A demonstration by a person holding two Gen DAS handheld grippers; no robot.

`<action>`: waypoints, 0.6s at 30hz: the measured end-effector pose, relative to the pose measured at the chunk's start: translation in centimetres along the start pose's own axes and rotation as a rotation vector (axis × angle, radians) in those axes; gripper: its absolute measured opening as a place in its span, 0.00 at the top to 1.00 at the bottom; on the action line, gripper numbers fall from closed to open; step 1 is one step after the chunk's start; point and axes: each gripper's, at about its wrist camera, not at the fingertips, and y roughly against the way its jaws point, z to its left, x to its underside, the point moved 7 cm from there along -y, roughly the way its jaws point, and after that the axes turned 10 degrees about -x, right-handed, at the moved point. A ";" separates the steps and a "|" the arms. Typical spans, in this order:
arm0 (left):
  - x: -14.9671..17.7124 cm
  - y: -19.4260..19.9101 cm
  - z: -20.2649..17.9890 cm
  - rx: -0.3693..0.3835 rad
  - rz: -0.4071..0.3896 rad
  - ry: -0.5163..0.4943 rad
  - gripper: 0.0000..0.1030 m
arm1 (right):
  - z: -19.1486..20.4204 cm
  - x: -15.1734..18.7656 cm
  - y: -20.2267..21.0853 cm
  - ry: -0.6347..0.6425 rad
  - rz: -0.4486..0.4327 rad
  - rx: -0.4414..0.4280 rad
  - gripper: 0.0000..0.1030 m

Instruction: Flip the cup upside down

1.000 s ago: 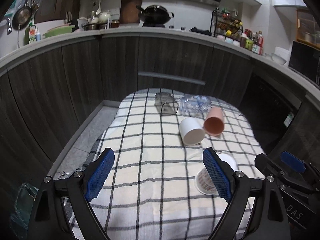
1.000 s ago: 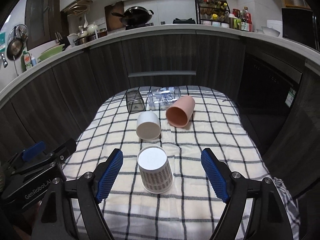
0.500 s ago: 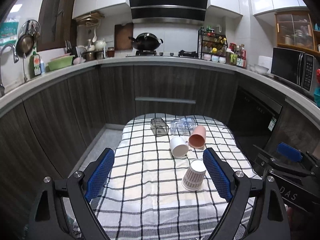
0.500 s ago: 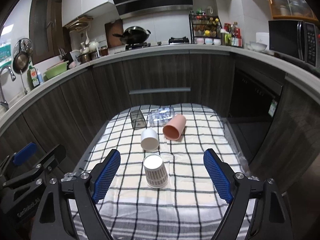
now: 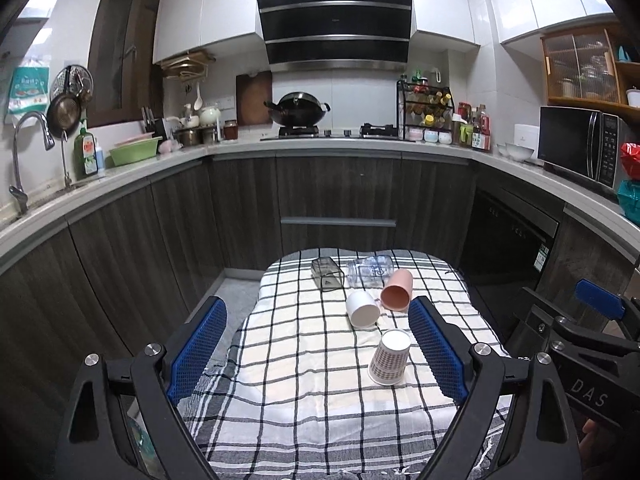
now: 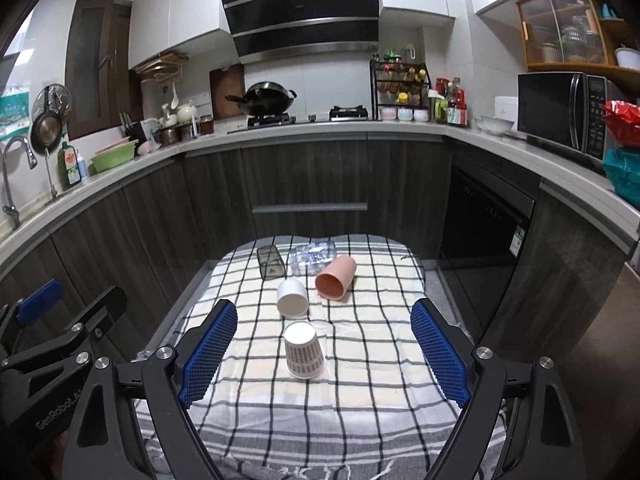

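I count five vessels on the cloth [image 6: 360, 360]: one patterned cup [image 6: 304, 354] inverted nearest me, white cup [image 6: 293, 298], pink cup [image 6: 336, 278], two clear containers. Left gripper [image 5: 318, 354] and right gripper [image 6: 324, 354] both gape wide, empty.

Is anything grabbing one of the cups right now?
No. Both the left hand-held gripper and right hand-held gripper are open and empty; the patterned paper cup stands upside down, untouched.

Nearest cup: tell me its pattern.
Paper cup: white with small dark checks around its side; clearest in the right wrist view.
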 end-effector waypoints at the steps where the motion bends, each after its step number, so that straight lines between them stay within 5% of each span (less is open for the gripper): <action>1: 0.0 0.1 0.0 0.000 -0.003 -0.001 0.09 | 0.0 -0.1 0.1 -0.001 -0.004 0.000 0.14; 18: -0.5 0.4 0.0 0.002 -0.013 -0.005 0.09 | -0.3 -0.5 0.4 -0.008 -0.022 0.004 0.13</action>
